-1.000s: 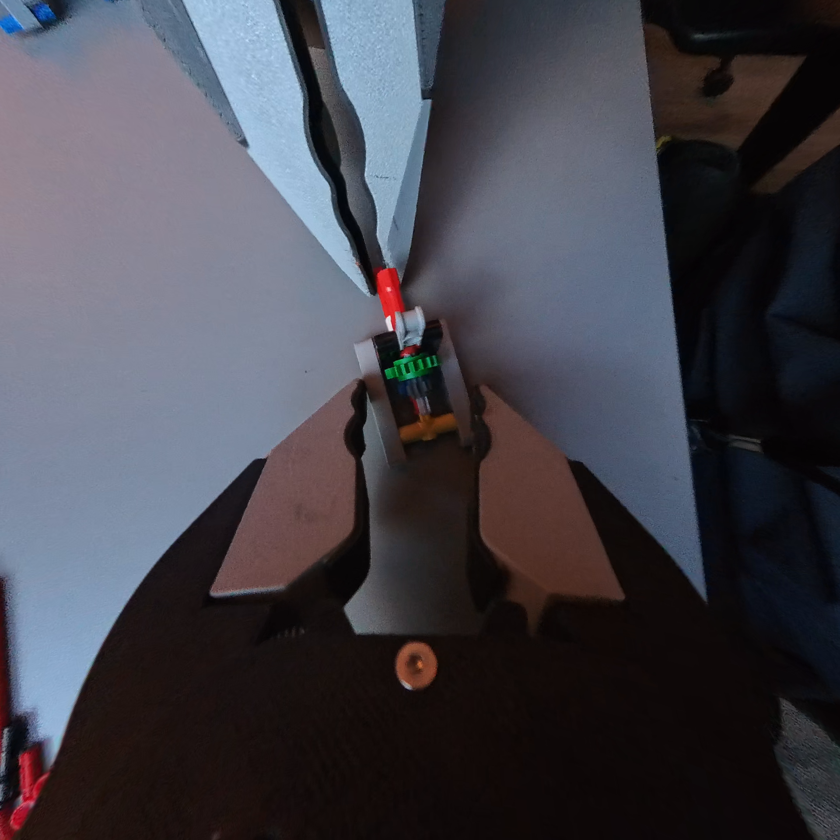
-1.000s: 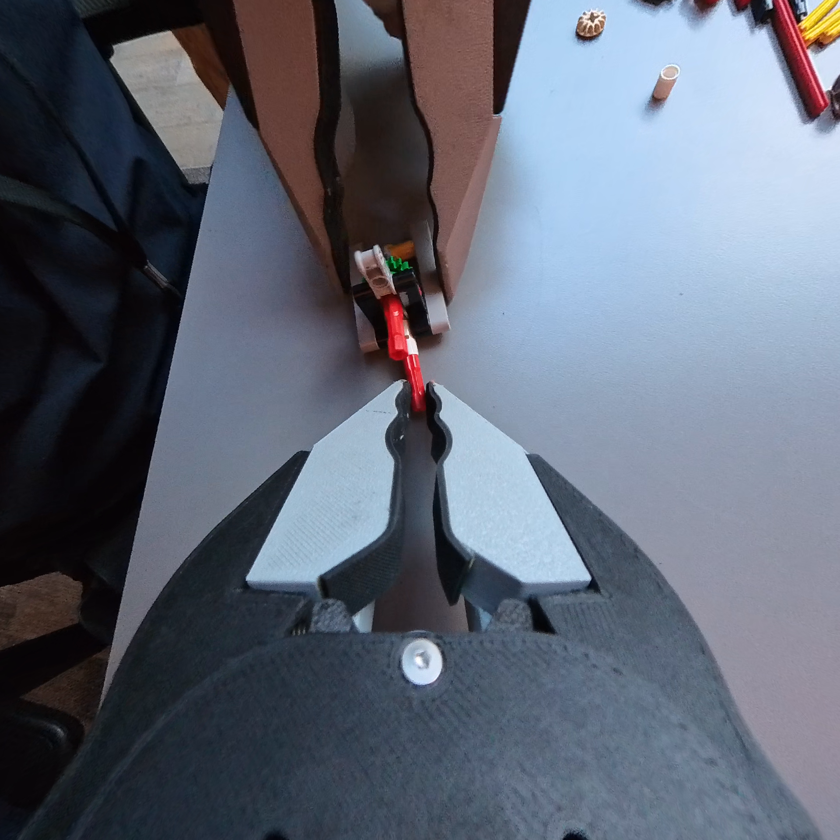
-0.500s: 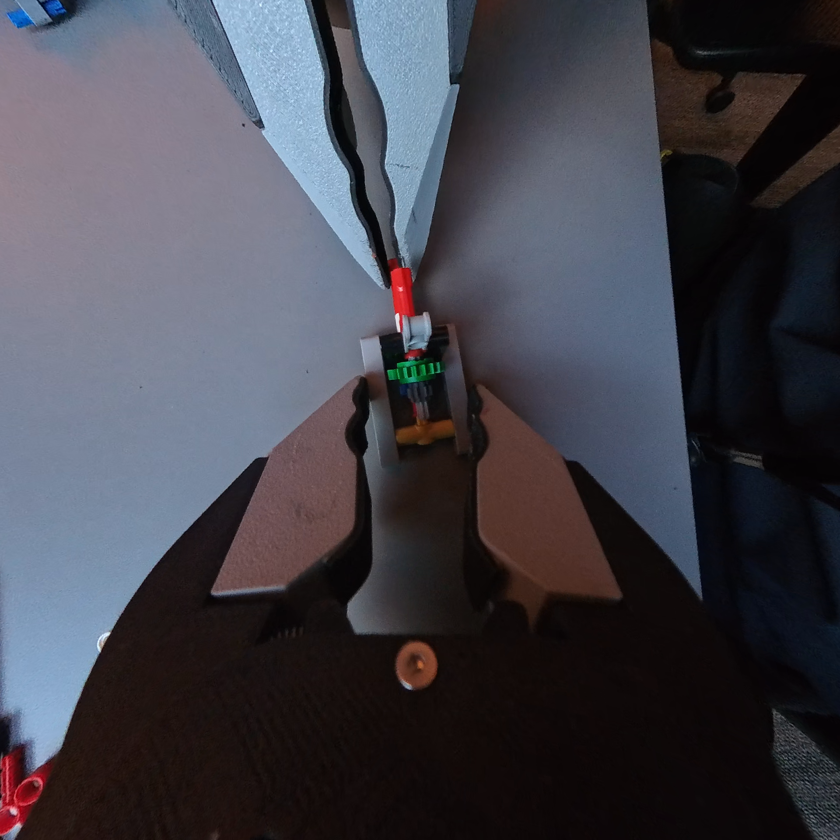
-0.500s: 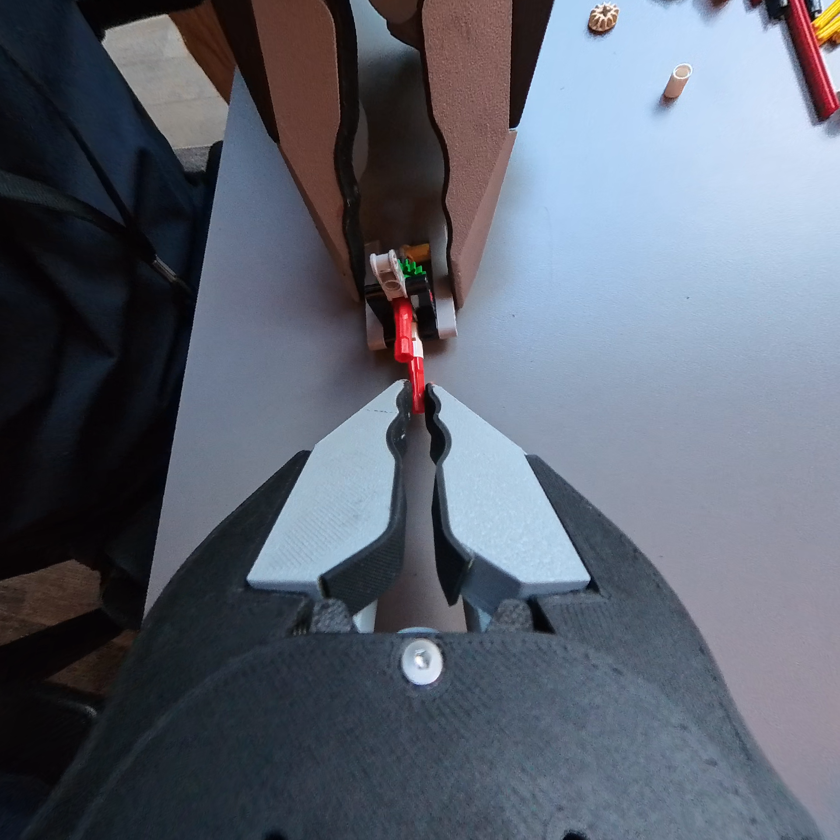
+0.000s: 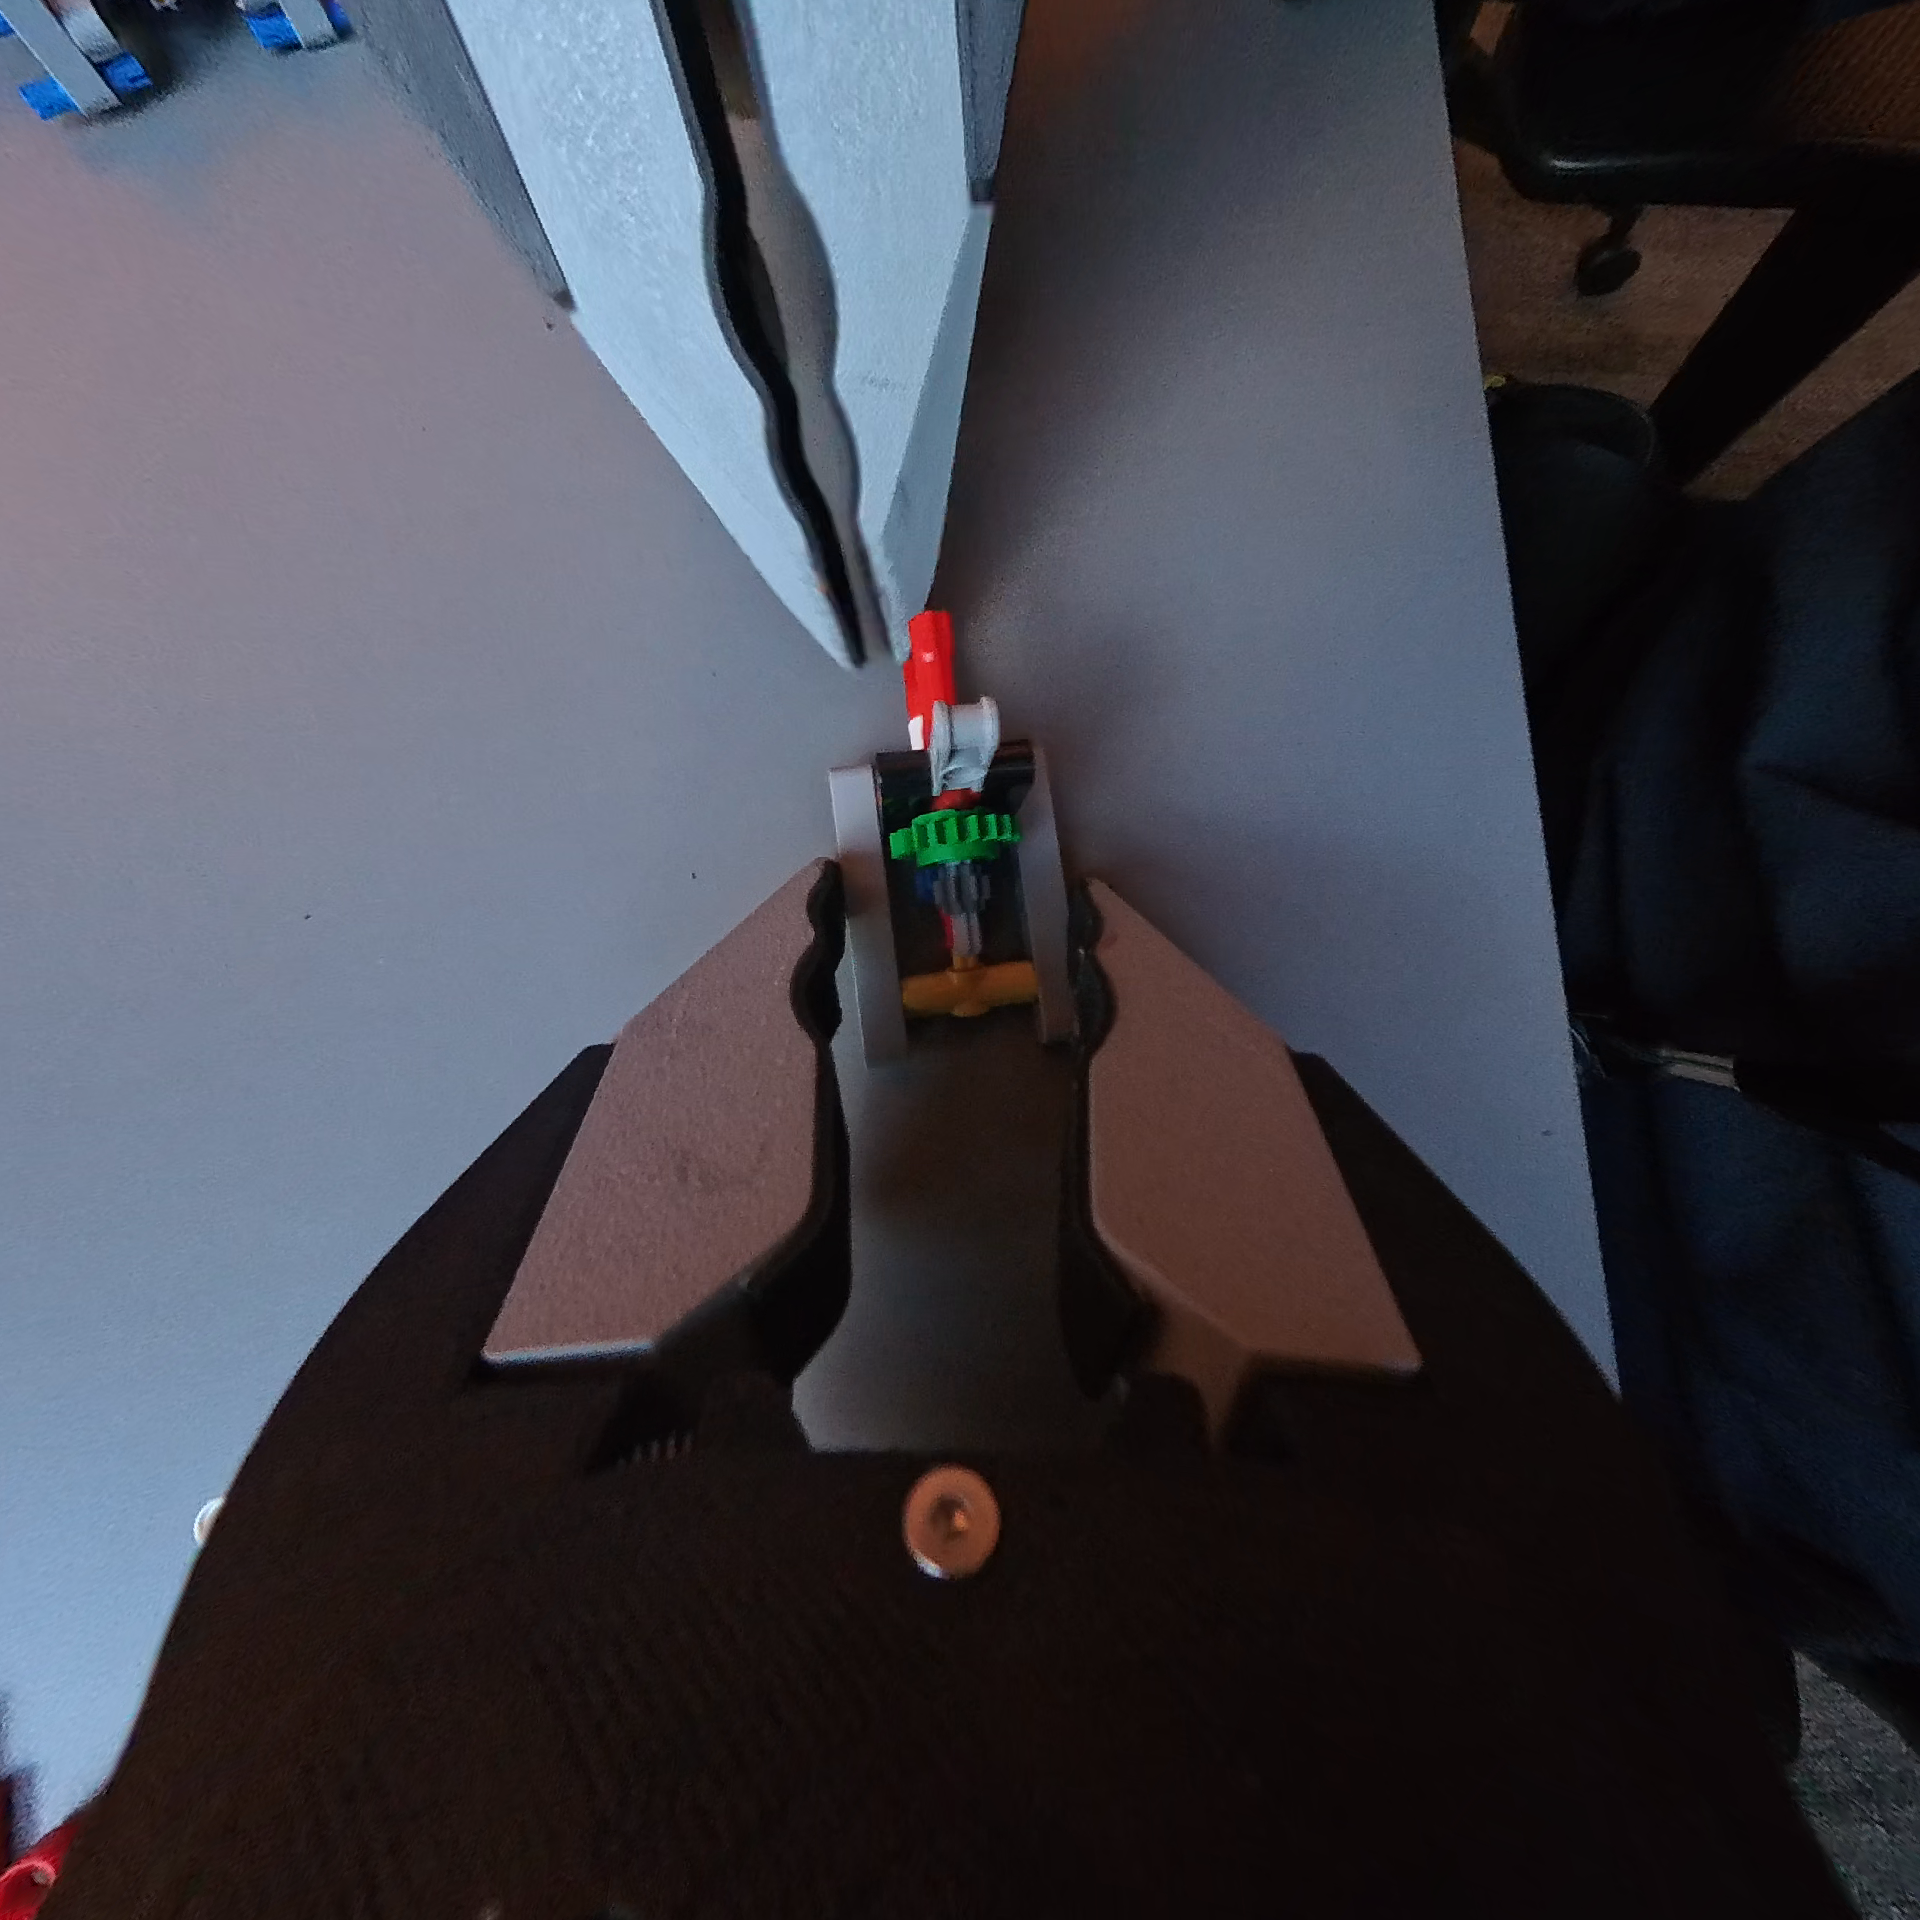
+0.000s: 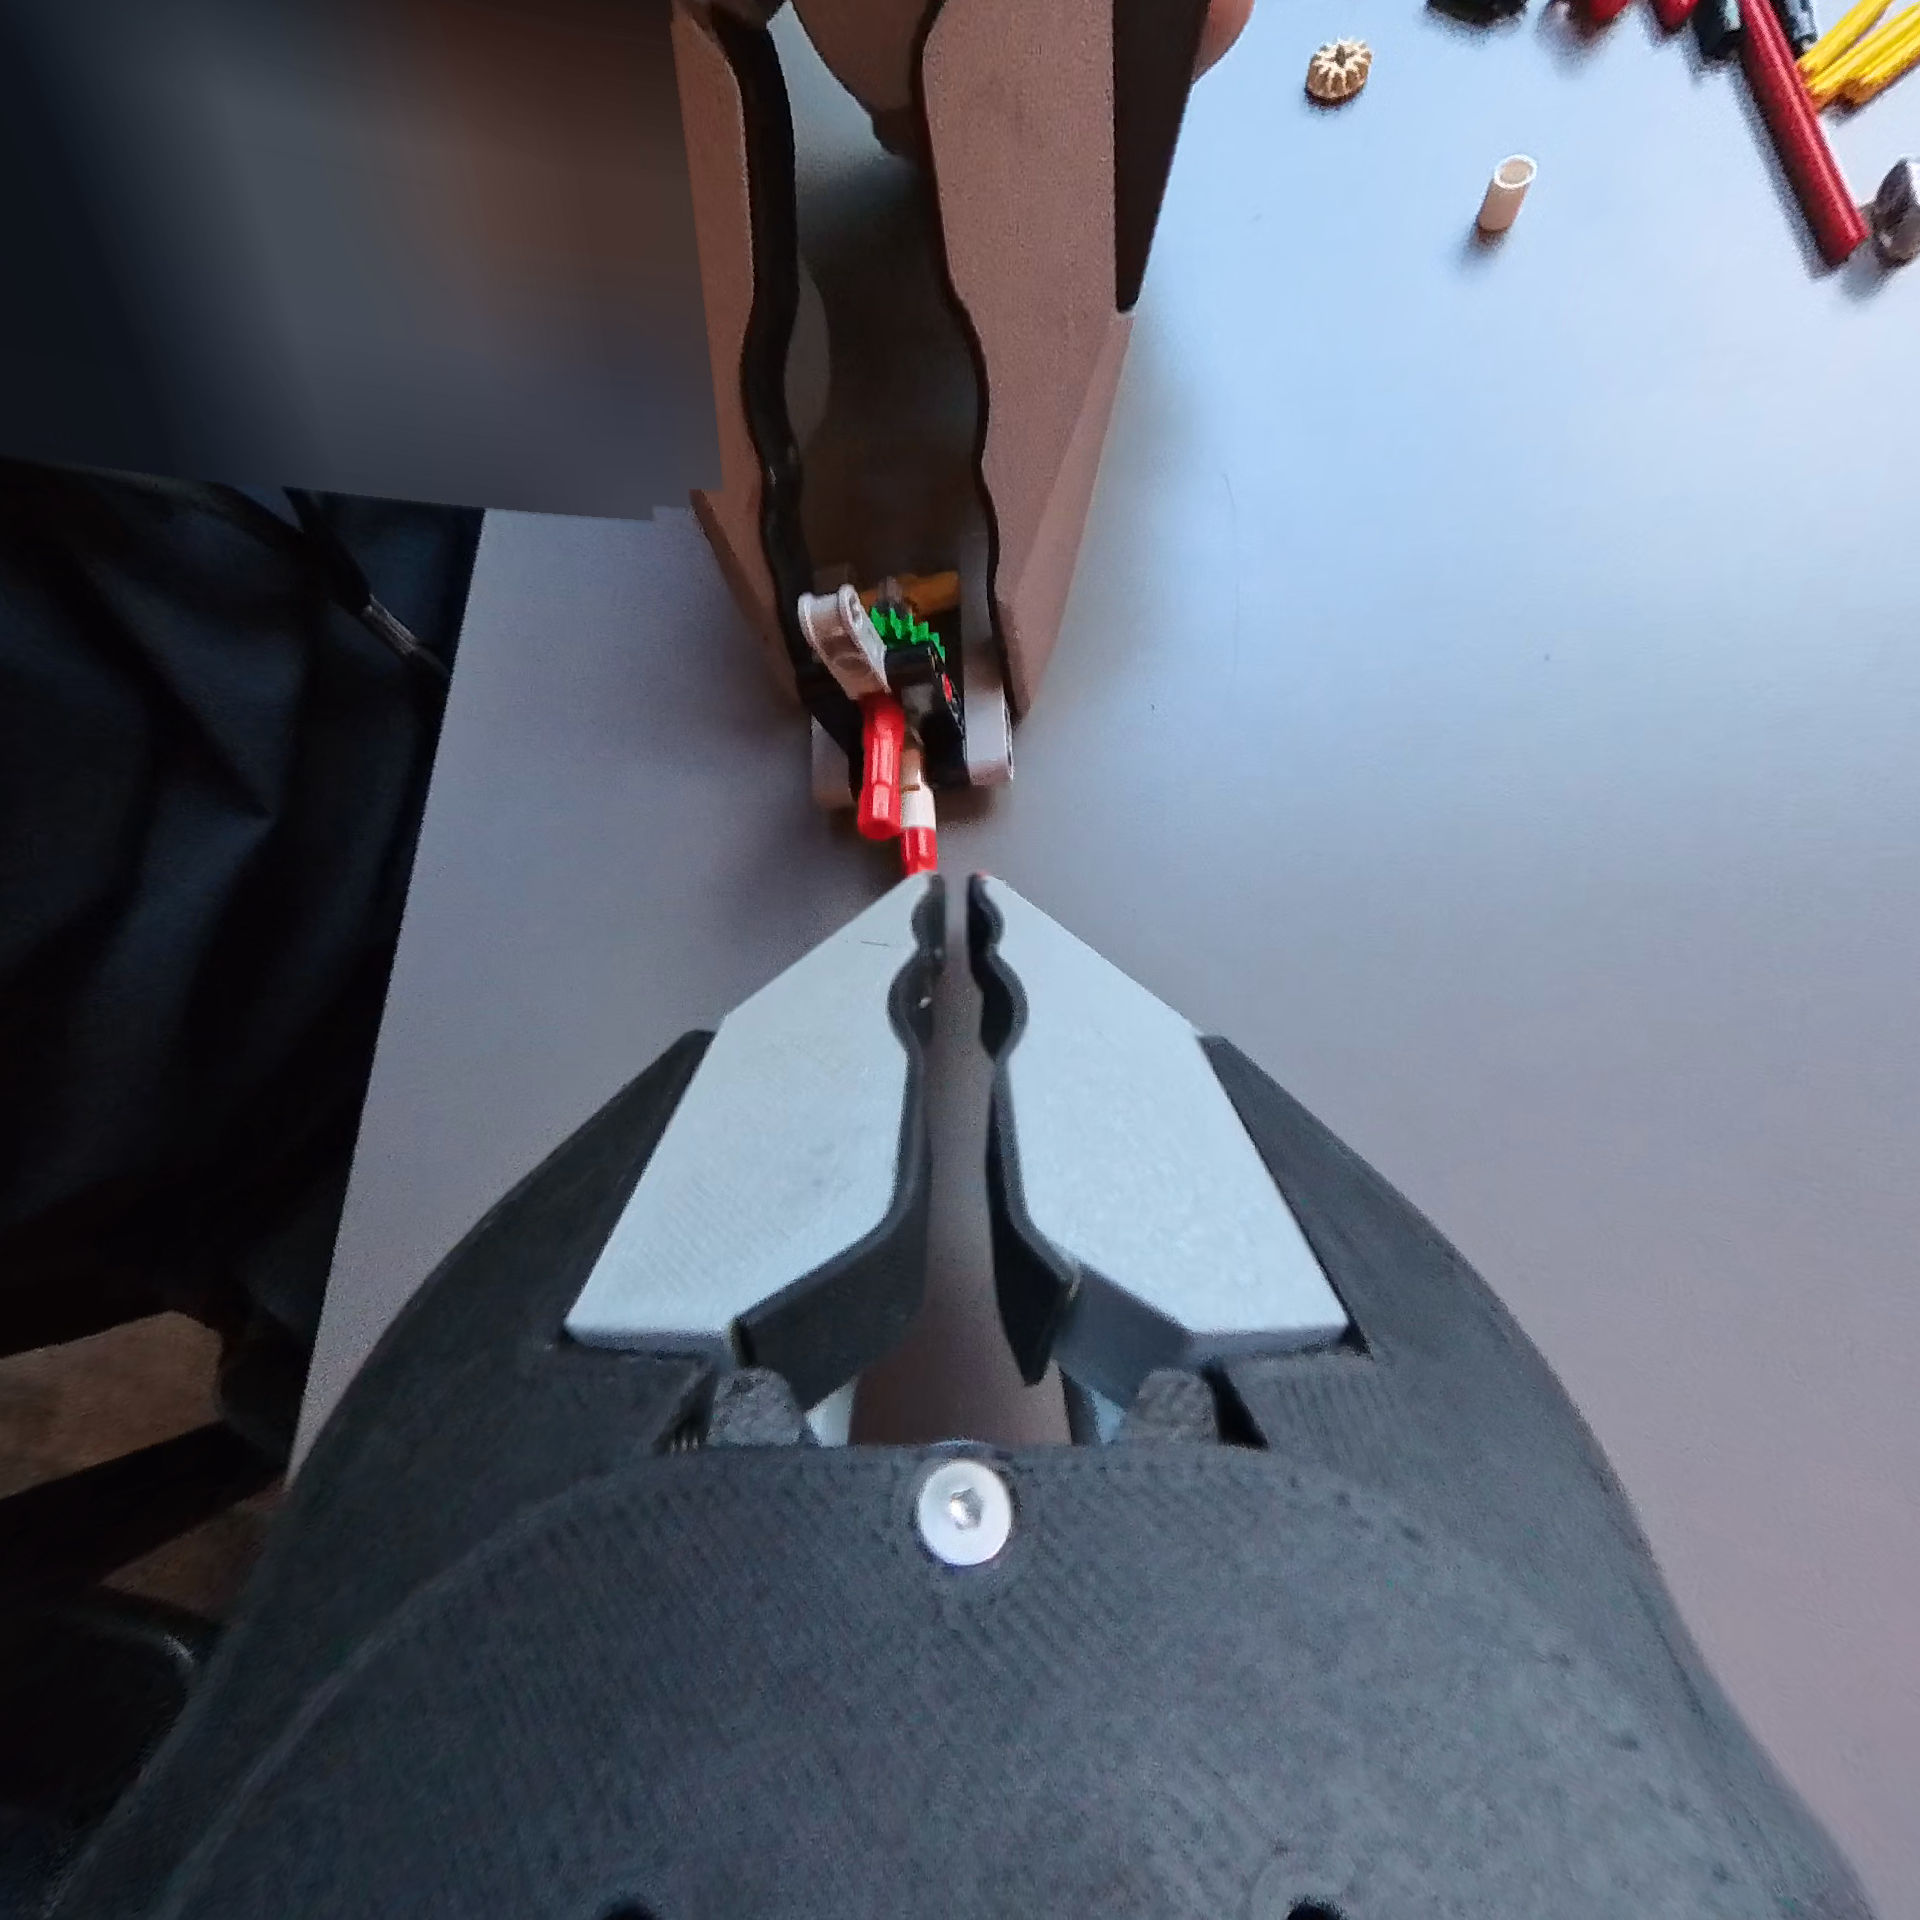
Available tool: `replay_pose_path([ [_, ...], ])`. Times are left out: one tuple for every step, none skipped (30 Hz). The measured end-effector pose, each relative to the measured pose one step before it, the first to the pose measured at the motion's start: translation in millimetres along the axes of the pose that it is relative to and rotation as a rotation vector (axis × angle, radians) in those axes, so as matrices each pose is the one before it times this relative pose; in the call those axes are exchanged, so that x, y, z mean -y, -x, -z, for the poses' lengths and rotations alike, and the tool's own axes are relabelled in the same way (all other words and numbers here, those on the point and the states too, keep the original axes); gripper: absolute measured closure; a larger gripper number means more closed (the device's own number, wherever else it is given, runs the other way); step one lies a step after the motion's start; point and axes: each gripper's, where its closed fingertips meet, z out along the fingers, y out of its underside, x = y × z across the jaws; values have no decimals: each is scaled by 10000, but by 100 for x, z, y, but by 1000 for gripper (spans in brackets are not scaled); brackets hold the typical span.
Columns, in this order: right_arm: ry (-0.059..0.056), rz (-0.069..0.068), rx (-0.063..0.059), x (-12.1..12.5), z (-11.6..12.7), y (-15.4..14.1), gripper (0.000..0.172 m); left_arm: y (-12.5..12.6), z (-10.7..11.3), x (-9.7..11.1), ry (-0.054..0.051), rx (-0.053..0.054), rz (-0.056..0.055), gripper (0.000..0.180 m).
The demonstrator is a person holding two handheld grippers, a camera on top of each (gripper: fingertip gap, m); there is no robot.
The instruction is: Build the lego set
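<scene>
Where the grey tabletop (image 6: 1455,727) narrows toward its edge, a small toy-brick gear assembly (image 5: 951,894) rests, with grey side beams, a black frame, a green gear (image 5: 951,834), a yellow cross-piece (image 5: 966,987) and a red axle (image 6: 914,847) sticking out of one end. The left claw (image 5: 951,940) pinches this assembly, its brown fingertips pressed on the two grey side beams. The right claw (image 6: 954,885) sits at the axle's free end, at twelve o'clock in the left wrist view, its grey fingertips nearly together with nothing between them, just clear of the axle tip. Toward one o'clock in the right wrist view lie a tan gear (image 6: 1338,69), a beige tube (image 6: 1504,192) and red and yellow rods (image 6: 1792,135).
</scene>
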Motion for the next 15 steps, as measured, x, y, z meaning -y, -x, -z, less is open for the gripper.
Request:
replay_pose_path([
  [-115,57,-46,-141,323,8,164,2,3,-4,-17,-20,16,140],
  [-122,-2,116,-183,352,218,159,-4,8,6,1,-3,-1,140],
  [-95,-74,123,-256,332,176,157,0,0,-2,1,5,-9,140],
  [-34,-126,73,-349,248,37,155,-3,-2,4,-3,-3,-1,140],
  [45,-128,112,-425,118,67,155,1,6,2,-8,-15,8,140],
  [99,-85,83,-417,-5,40,156,-3,7,5,-14,-20,14,140],
  [43,-9,36,-203,-62,21,160,2,5,10,-18,-24,17,140],
  [8,44,68,-46,-65,108,162,0,2,2,-20,-27,27,140],
  [43,30,101,-2,-108,173,164,-3,14,3,-20,-25,24,140],
  [55,12,123,-3,-116,221,166,-3,2,13,-16,-21,23,140],
  [37,-10,105,-2,-119,172,168,0,6,3,-9,-13,13,140],
  [27,-40,40,-1,-92,49,170,0,2,4,-6,-12,7,140],
  [29,-50,1,-6,-60,-26,172,-7,5,5,-10,-16,18,140],
  [-7,-54,13,51,-63,-38,172,3,0,14,-13,-20,27,140],
  [-30,-69,-6,121,-77,-76,172,-4,15,12,-10,-25,35,140],
])
